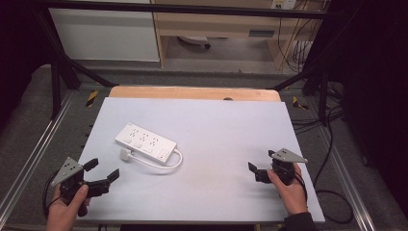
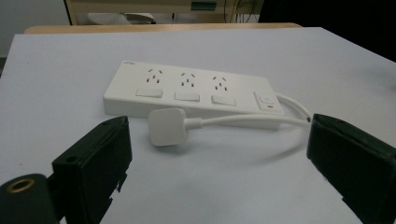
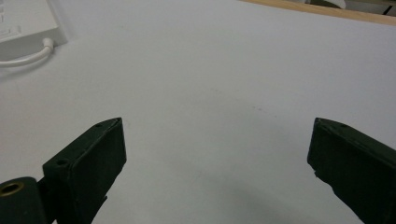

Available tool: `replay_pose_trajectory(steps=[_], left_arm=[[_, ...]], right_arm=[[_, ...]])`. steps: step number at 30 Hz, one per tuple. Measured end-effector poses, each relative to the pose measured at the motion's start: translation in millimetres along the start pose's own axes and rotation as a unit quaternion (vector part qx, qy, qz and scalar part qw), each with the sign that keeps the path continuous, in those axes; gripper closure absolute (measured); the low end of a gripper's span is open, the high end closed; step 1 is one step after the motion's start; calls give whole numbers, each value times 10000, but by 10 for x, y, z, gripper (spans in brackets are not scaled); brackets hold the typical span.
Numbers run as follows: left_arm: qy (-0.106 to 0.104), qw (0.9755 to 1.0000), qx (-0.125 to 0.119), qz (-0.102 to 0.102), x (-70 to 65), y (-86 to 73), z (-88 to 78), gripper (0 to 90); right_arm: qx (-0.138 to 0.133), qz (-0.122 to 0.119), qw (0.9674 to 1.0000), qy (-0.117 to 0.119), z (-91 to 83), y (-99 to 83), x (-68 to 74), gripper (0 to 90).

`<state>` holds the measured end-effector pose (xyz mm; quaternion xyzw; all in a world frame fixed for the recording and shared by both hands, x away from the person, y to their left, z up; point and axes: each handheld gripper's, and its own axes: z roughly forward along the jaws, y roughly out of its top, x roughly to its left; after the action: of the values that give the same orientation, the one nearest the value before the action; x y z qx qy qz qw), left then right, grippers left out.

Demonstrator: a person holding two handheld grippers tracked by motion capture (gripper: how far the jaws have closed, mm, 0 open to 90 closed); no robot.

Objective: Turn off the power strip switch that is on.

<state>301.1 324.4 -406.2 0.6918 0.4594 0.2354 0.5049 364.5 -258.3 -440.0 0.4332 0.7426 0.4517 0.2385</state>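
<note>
A white power strip [image 1: 145,142] with three sockets lies left of centre on the pale table sheet [image 1: 216,125]. Its white cable [image 1: 171,164] loops from the right end round to a white plug [image 1: 126,154] lying in front of the strip. In the left gripper view the strip [image 2: 187,91] and plug [image 2: 167,126] lie just ahead of the jaws. My left gripper [image 1: 102,171] rests at the near left of the sheet, open and holding nothing. My right gripper [image 1: 260,163] sits at the near right, open, with bare sheet between its jaws [image 3: 215,154]. The strip's corner [image 3: 28,28] shows at top left in the right gripper view.
A wooden table edge [image 1: 192,92] runs along the far side of the sheet. Black frame bars [image 1: 57,72] and loose cables [image 1: 332,139] stand around the table. A cabinet [image 1: 216,29] sits behind on the floor.
</note>
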Motion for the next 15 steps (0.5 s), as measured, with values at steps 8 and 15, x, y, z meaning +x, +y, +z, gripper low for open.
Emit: replay_pose_trajectory(steps=[8, 15], left_arm=[[-54, 10000, -49, -6, -5, 7, -10, 67], [-70, 9999, -113, -53, 1, 13, -15, 64]], right_arm=[[-69, -103, 9999, 31, -7, 12, 21, 46], [-130, -121, 9998, 16, -11, 18, 13, 41]])
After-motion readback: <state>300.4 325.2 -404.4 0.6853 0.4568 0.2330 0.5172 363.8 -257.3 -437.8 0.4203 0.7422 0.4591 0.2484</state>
